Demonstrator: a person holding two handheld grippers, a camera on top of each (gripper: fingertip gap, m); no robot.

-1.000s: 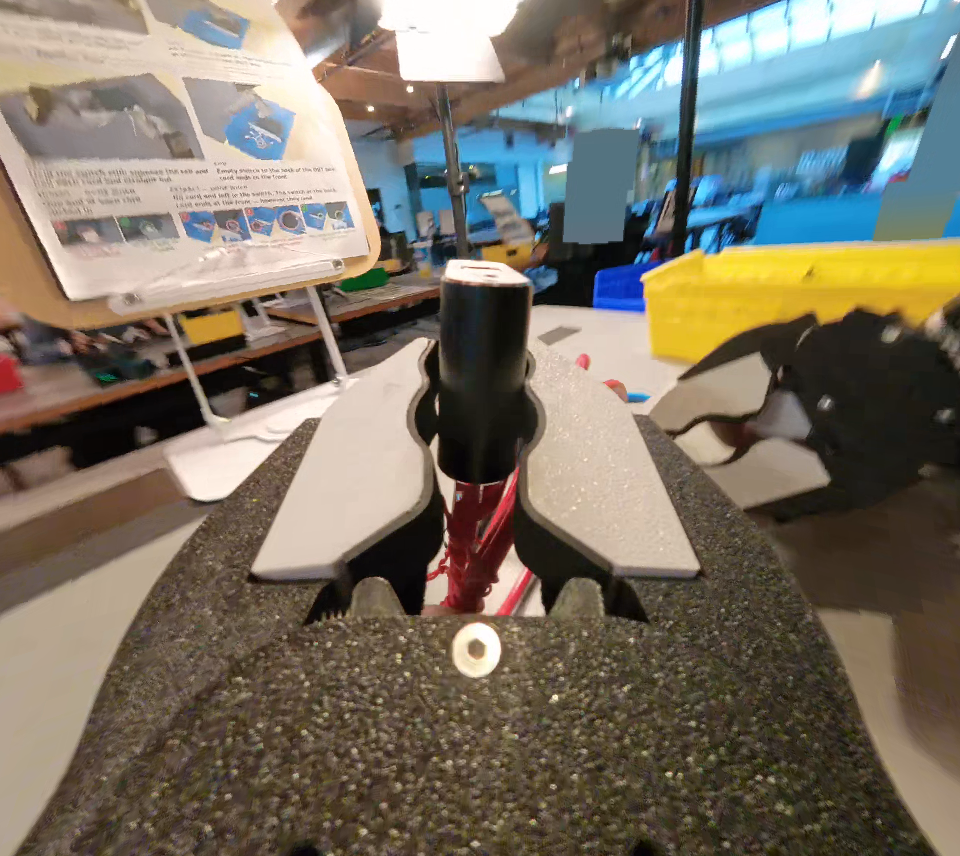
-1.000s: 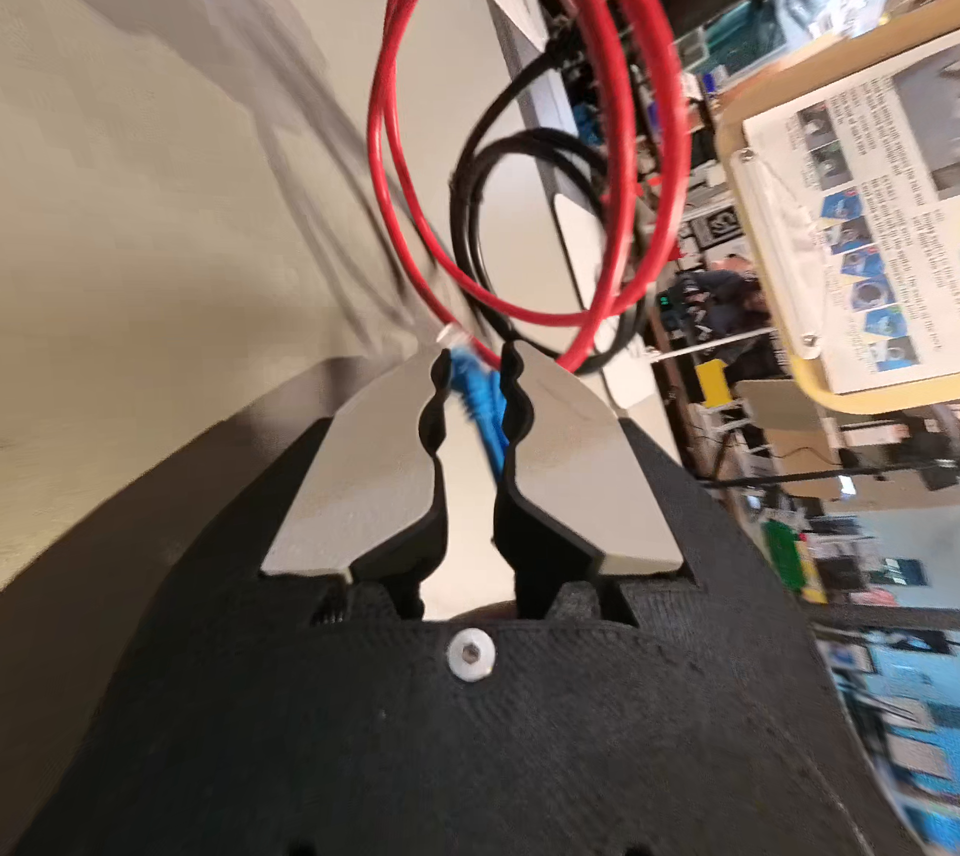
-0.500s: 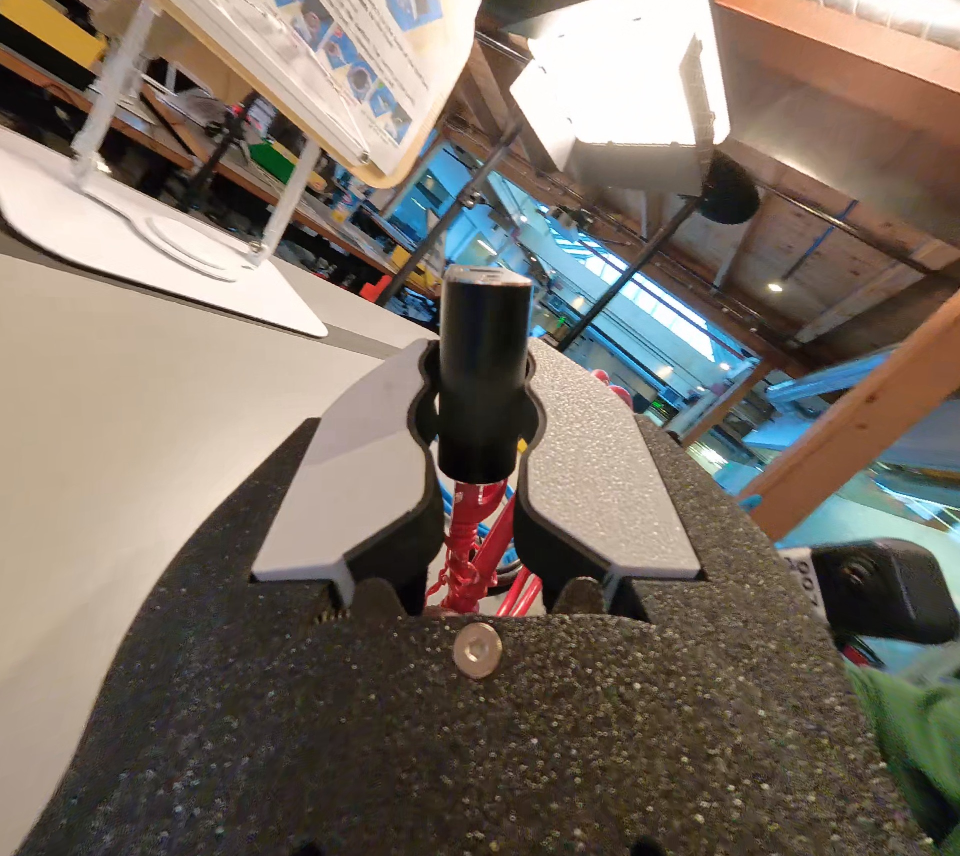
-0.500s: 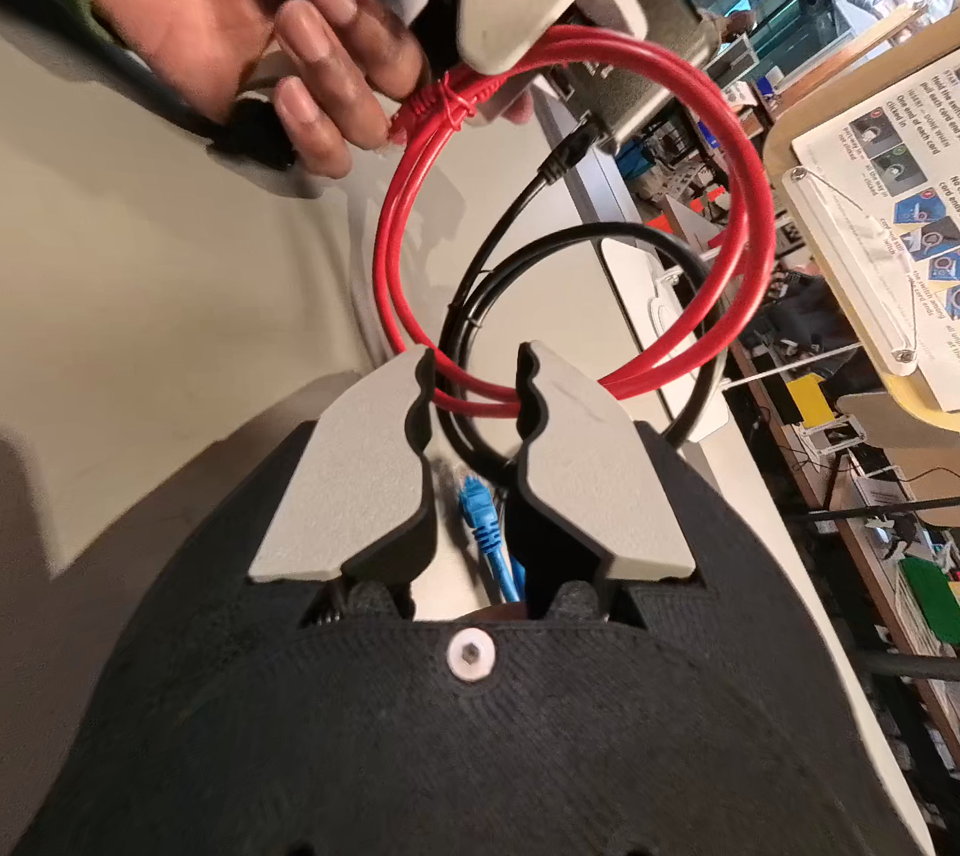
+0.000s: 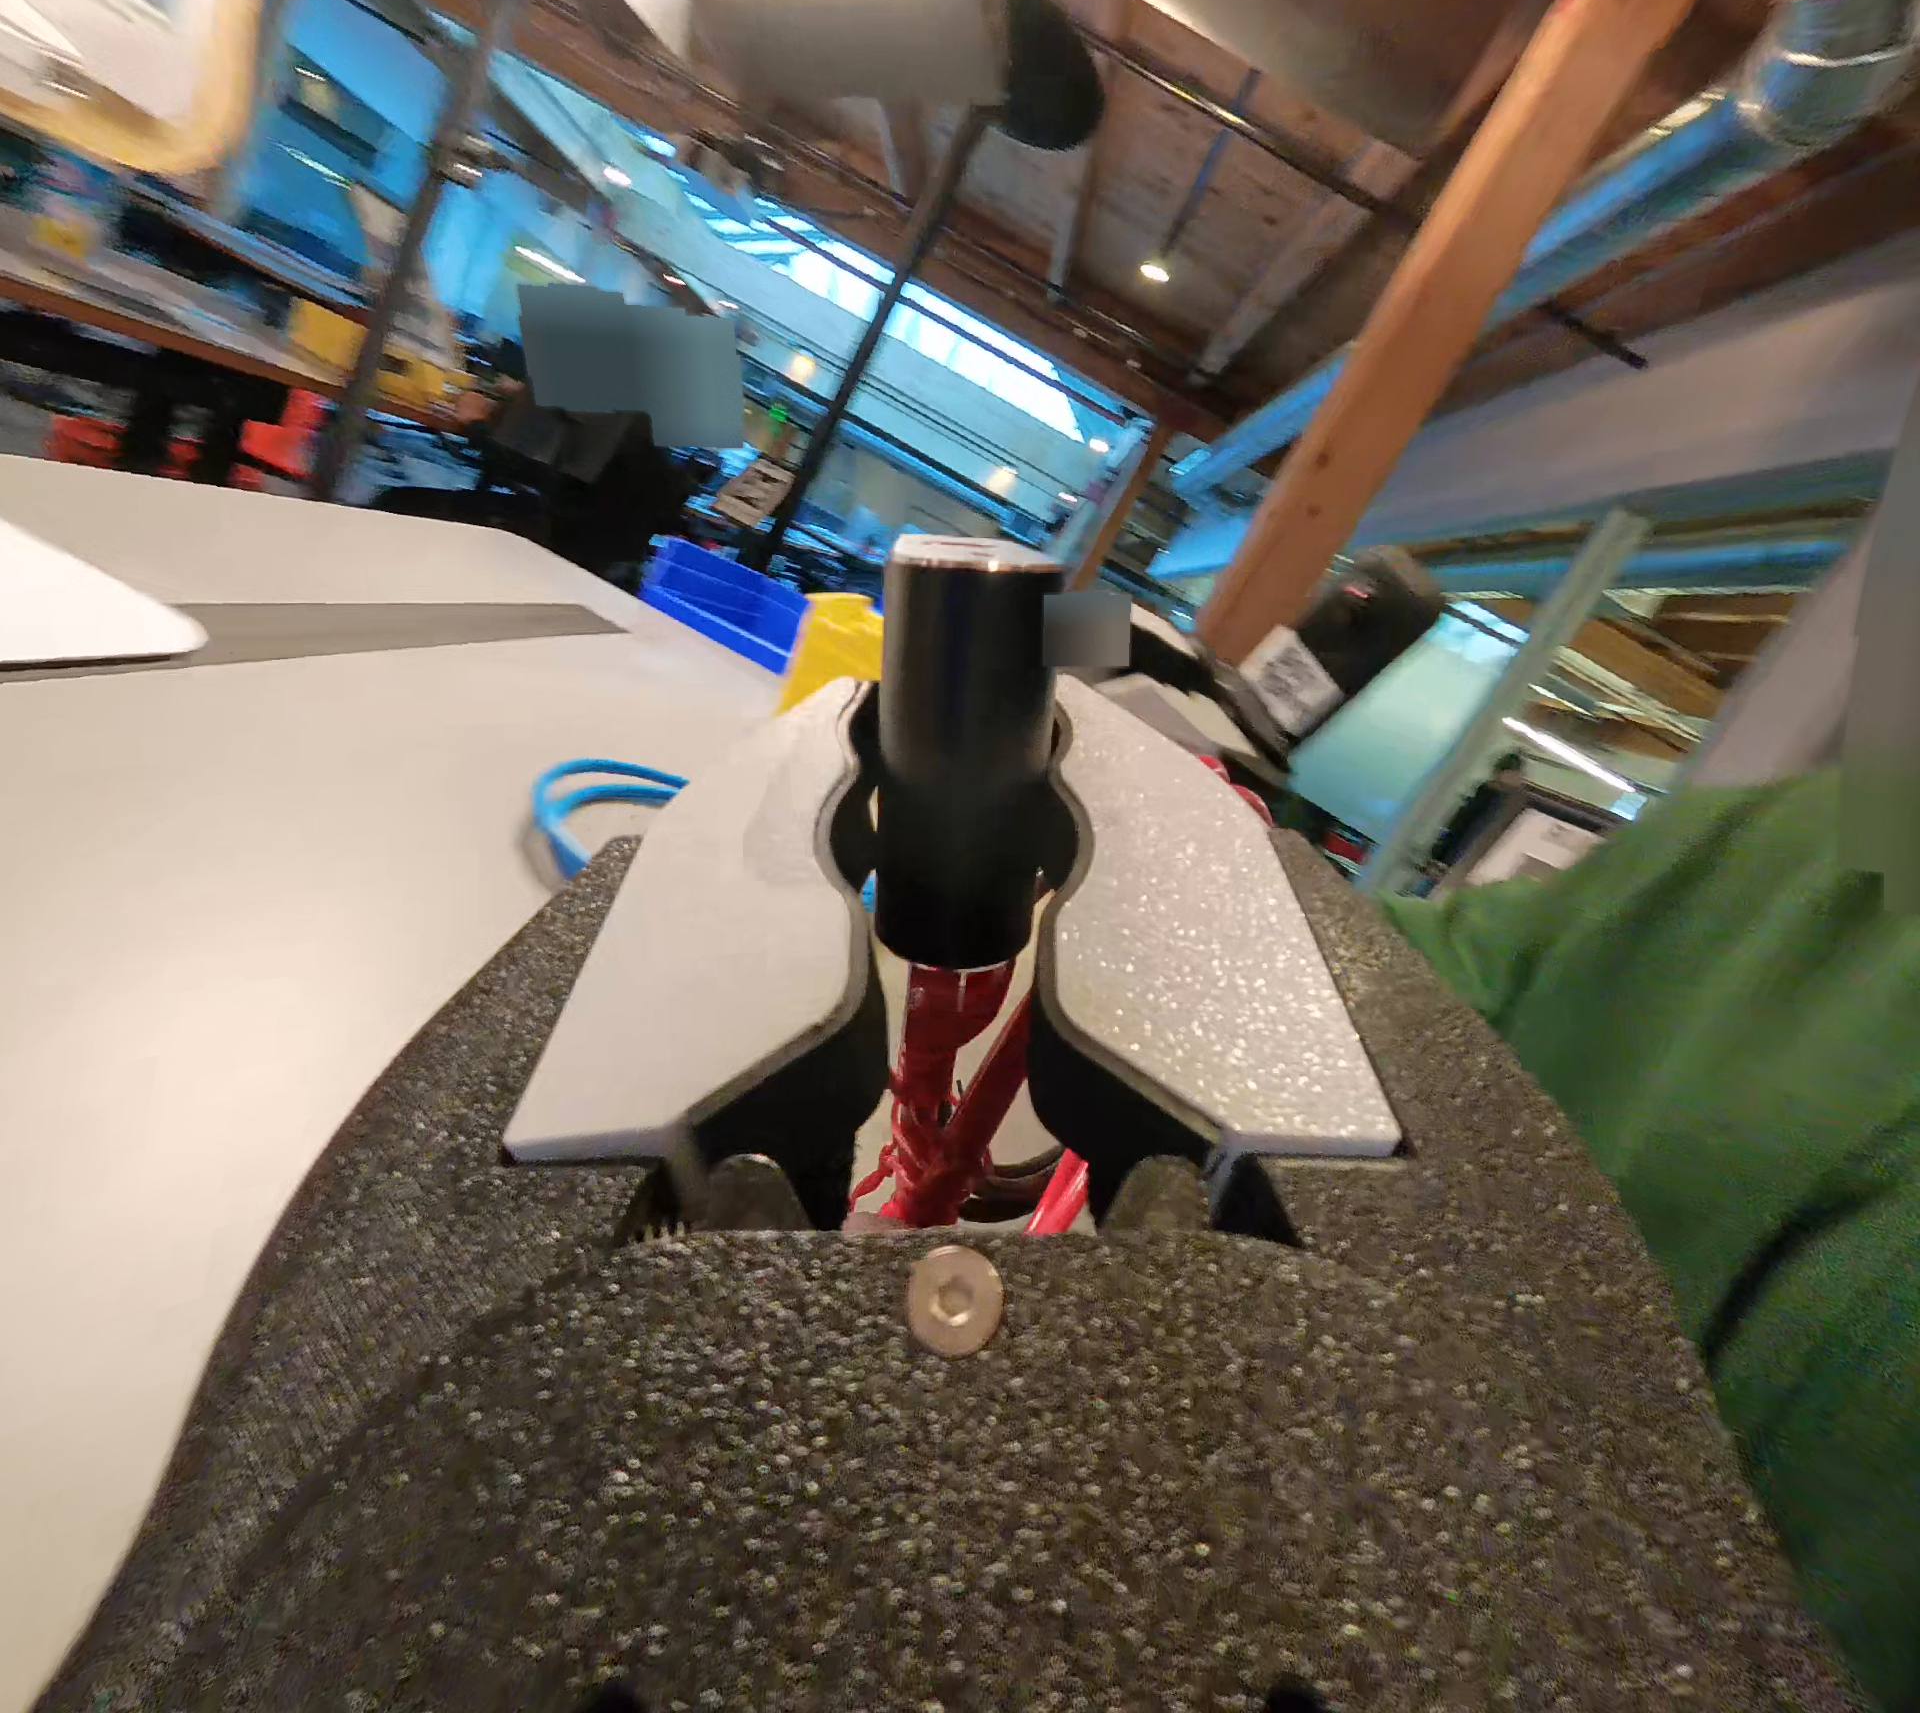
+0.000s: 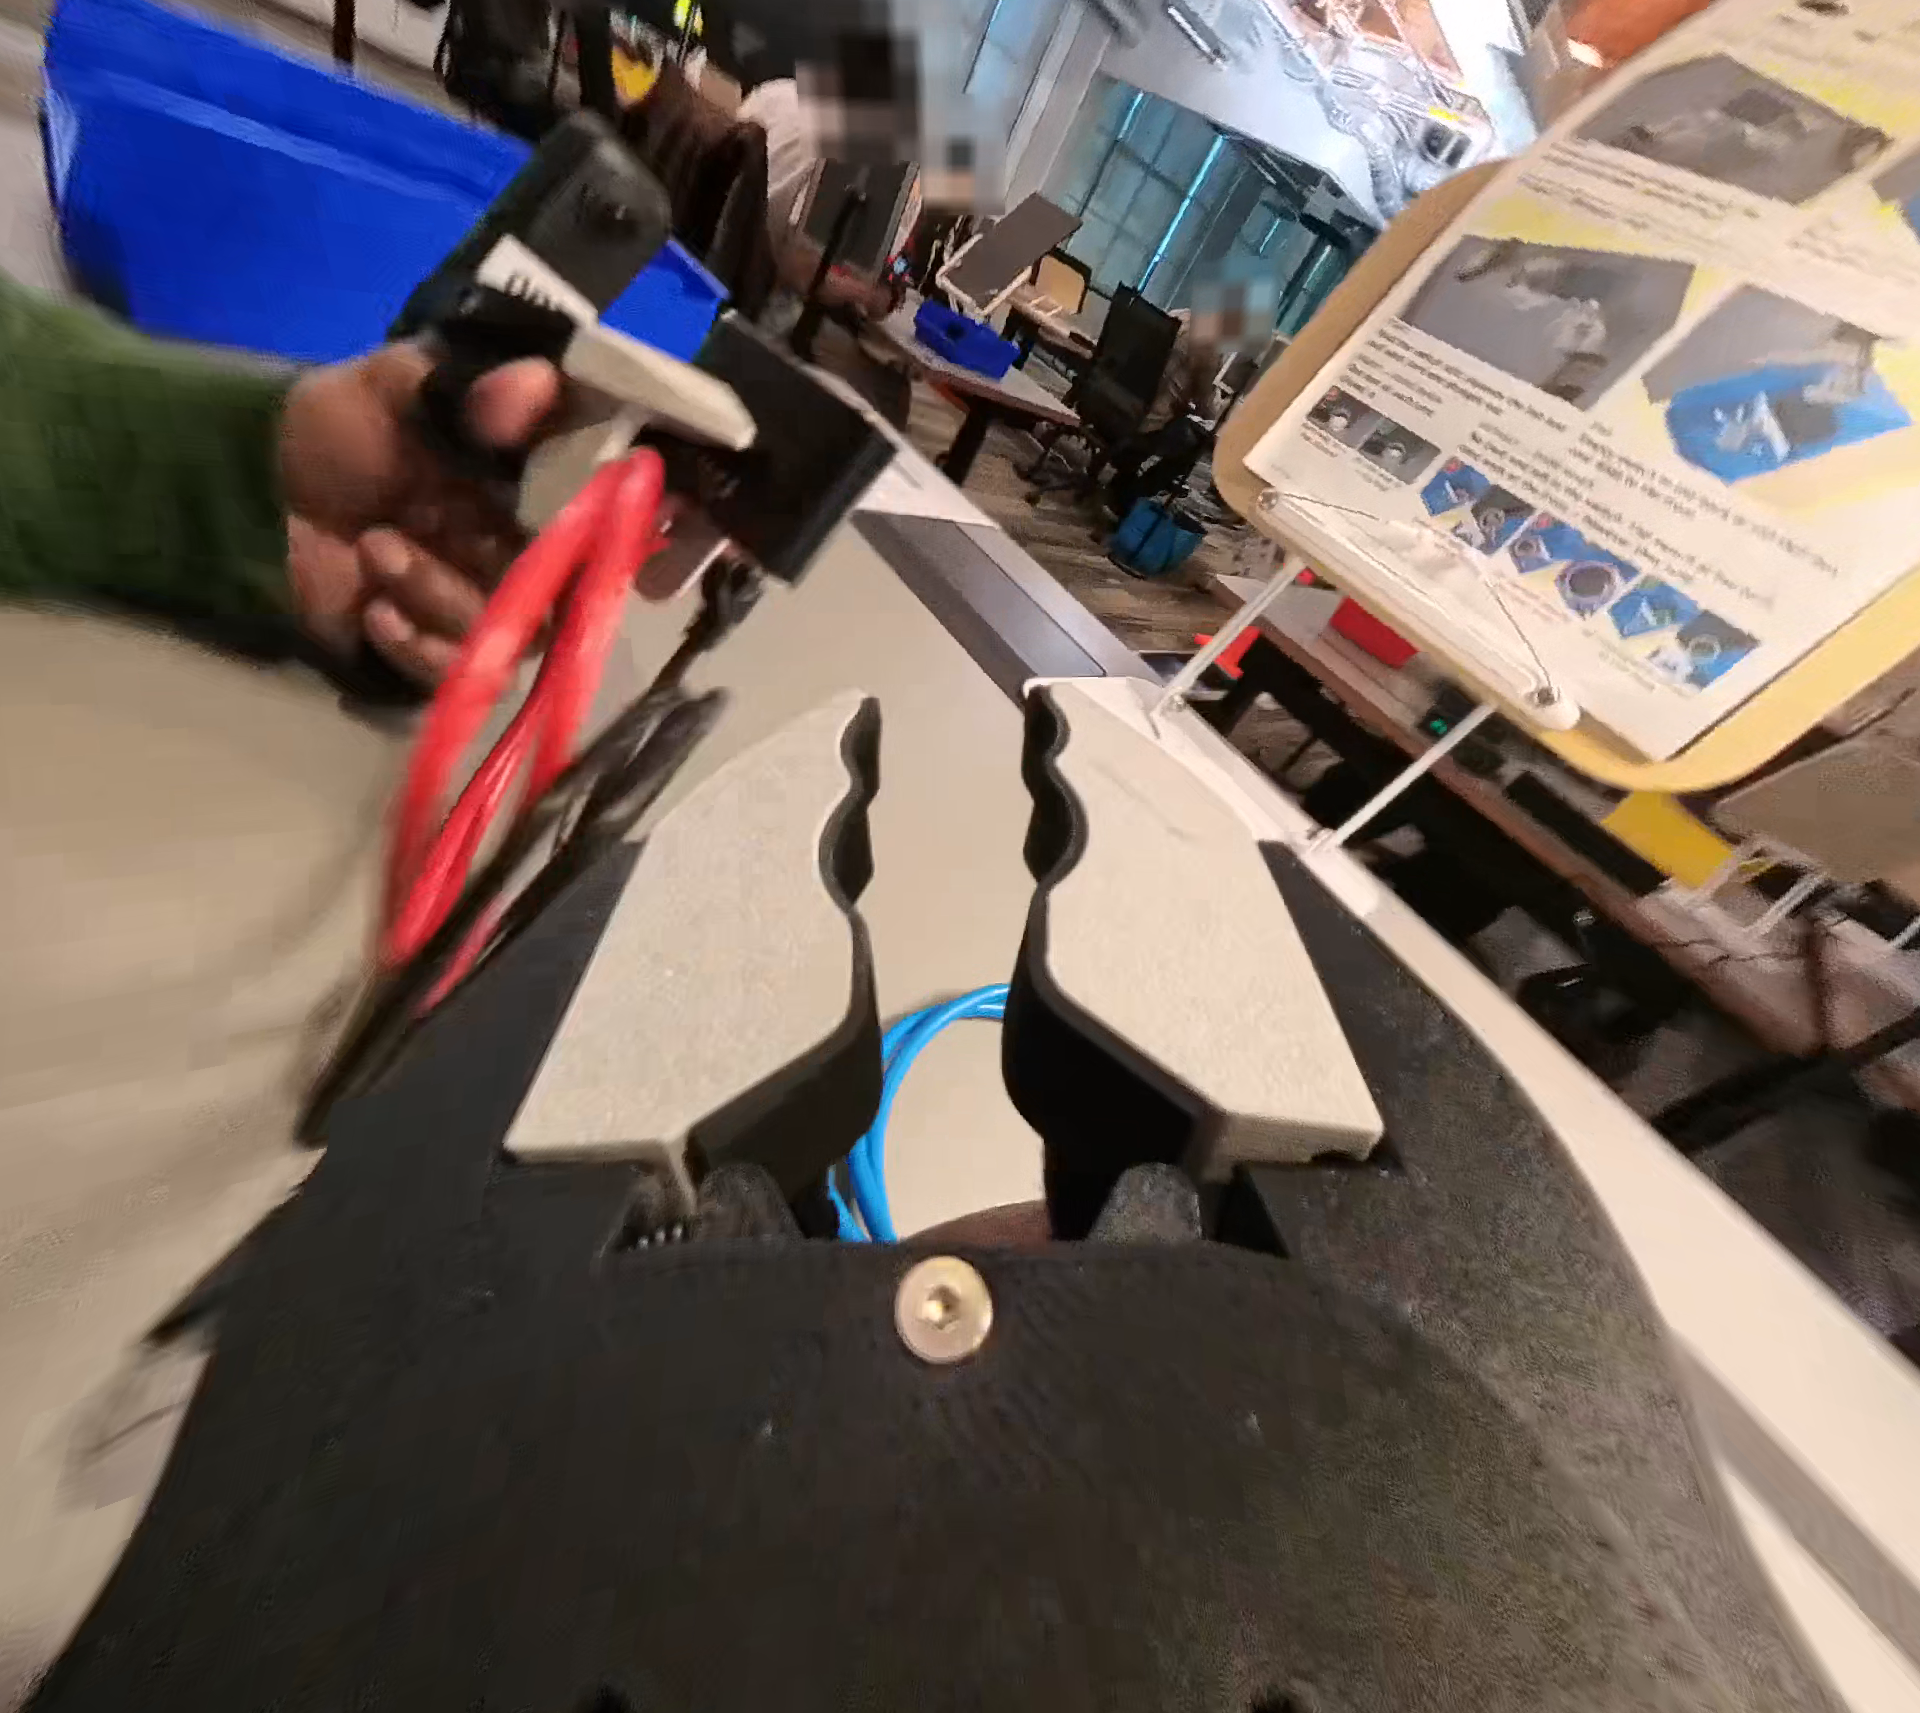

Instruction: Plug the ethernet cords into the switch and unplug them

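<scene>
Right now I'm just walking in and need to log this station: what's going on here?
A person in a green sleeve works two handheld grippers. The left gripper has its jaws shut on a black switch, held off the grey table, with a red ethernet cord and a black cord dangling from it. The right gripper is open and holds nothing, above a blue ethernet cord on the table.

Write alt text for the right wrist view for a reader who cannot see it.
The right gripper is open and empty above a grey table, with a blue cord lying beneath it. To its left, a hand holds the left gripper, which clamps a black switch with red and black cords dangling.
</scene>
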